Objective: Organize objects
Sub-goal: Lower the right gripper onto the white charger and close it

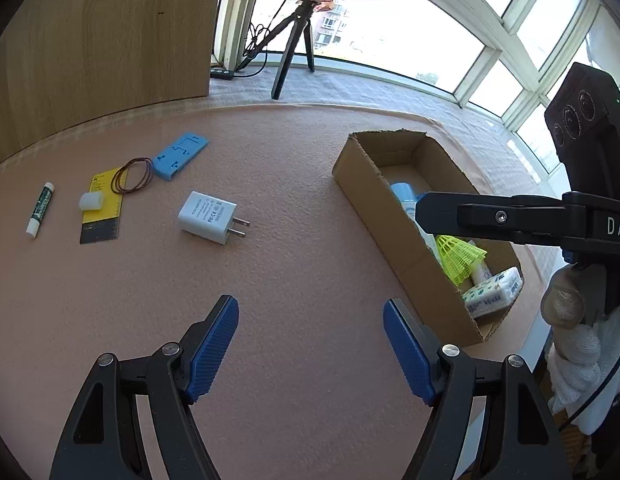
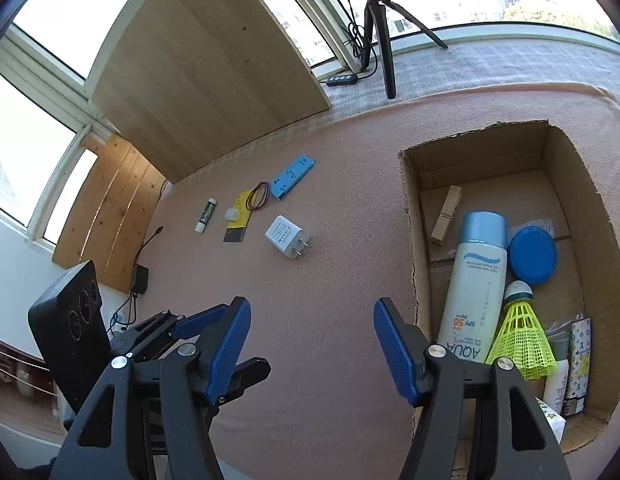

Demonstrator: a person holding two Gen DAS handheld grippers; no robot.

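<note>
My left tongs [image 1: 310,344] gape wide and empty, and so do my right tongs [image 2: 310,344]. The white plastic wall charger [image 1: 207,218] lies above and left of the left tongs on the pink tabletop [image 1: 310,272], prongs pointing right, so the left hand looks nearer. Six loose items remain upper left, one of each. The brown cardboard box [image 1: 370,208] sits right, already holding several.
</note>
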